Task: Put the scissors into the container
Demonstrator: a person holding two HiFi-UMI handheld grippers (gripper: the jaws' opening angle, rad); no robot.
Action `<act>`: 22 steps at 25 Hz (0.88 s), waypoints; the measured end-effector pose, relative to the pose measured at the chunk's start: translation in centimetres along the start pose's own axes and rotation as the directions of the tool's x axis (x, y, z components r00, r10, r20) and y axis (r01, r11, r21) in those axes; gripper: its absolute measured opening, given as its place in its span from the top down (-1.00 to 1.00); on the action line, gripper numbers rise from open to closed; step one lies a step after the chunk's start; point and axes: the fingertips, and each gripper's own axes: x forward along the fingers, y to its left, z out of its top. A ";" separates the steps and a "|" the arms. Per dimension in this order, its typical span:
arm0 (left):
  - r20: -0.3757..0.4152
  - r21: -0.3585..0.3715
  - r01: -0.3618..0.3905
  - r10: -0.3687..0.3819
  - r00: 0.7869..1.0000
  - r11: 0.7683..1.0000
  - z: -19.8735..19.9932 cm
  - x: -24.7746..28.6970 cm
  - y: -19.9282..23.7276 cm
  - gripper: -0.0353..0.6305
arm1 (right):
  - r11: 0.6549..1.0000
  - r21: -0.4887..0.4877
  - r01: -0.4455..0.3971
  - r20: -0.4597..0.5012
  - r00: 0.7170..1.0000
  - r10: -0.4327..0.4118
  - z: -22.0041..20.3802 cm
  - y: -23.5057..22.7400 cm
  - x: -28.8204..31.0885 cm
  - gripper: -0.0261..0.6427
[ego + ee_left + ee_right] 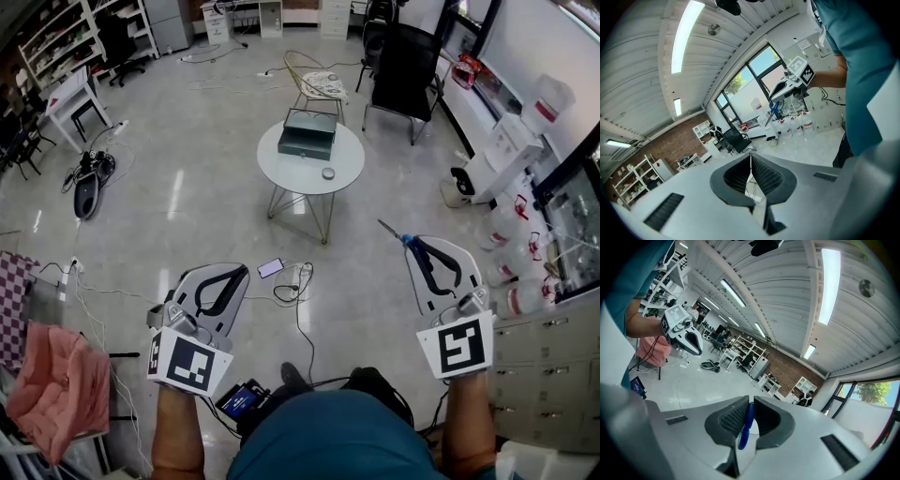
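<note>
A blue handle and silvery blades are seen on the scissors (403,239). The left gripper (234,272) and the right gripper (417,251) are coloured pale grey with black pads, and each is marked with a black-and-white square pattern. The table (352,164) is white, the container (307,136) dark grey-green, the floor (187,187) glossy light grey. A teal shirt (328,441), a pink cloth (56,389), a purple-and-white checked cloth (11,300) and a black chair (403,61) are also seen.

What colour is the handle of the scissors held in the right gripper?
Blue; the handle of the scissors shows best in the right gripper view.
</note>
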 end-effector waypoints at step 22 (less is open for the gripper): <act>-0.119 -0.037 -0.094 0.089 0.989 0.995 1.3 9.5 2.4 0.82 | 0.995 0.015 -0.099 0.127 0.987 0.097 -5.1 -8.5 9.4 0.76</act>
